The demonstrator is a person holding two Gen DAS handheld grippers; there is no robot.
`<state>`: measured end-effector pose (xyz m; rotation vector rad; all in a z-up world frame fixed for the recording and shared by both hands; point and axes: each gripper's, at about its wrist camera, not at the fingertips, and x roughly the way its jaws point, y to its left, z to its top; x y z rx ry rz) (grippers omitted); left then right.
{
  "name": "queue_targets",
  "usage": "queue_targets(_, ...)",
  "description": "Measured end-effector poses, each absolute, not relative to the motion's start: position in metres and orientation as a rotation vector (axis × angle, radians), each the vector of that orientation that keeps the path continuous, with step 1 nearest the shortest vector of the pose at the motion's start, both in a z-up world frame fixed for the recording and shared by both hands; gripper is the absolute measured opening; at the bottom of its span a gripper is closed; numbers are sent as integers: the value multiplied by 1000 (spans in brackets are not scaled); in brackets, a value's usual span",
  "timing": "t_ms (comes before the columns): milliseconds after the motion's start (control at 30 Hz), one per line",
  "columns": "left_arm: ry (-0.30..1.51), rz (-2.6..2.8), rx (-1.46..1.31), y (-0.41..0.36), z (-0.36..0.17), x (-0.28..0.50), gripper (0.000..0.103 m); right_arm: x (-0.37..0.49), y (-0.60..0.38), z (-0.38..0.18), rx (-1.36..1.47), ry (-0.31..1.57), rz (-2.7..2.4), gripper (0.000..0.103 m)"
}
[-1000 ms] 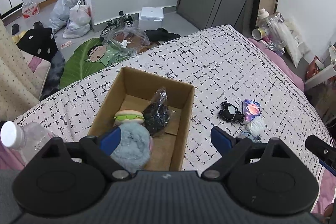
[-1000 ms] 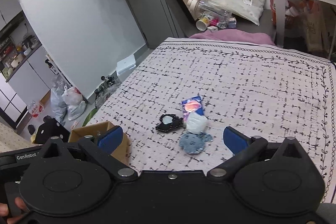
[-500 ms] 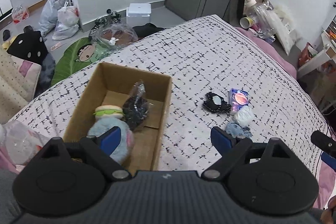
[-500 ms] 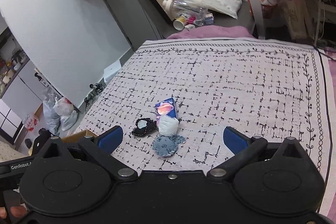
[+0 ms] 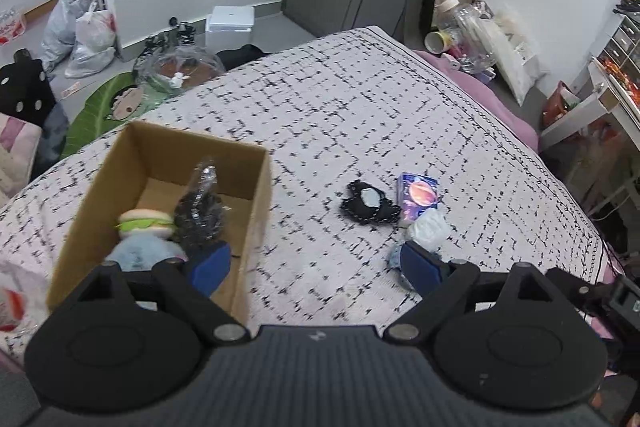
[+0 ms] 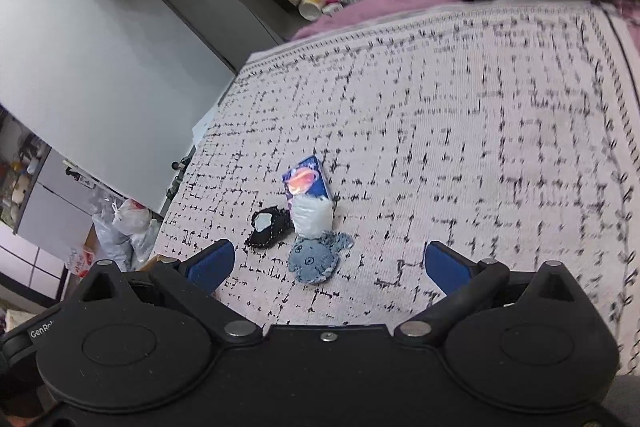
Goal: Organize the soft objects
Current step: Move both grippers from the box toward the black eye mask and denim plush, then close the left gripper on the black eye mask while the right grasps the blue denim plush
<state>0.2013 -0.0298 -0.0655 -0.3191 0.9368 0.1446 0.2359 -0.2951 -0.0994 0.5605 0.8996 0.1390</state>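
Right gripper (image 6: 326, 261), jaws apart and empty, points at the blue soft toy (image 6: 314, 259) lying just ahead between its fingertips on the bedspread (image 6: 460, 115), right of the cardboard box (image 5: 256, 203).

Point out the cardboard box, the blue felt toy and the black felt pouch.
cardboard box (image 5: 262, 203): left wrist view, right wall.
blue felt toy (image 6: 314, 261): right wrist view, body centre.
black felt pouch (image 6: 269, 229): right wrist view, middle.
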Motion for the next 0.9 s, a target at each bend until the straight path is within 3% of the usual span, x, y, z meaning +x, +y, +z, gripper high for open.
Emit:
queue_targets(200,953,105,-297,-40,-80,220,87,251,-290,-121,637,972,130,93)
queue_targets(467,990,96,-339,-39,-107,251,73,275,-272,-148,649,1052,105,78)
queue_targets(900,1033,105,-386,-24,-137,289,66,306,-233,-182,591,1116,47,75)
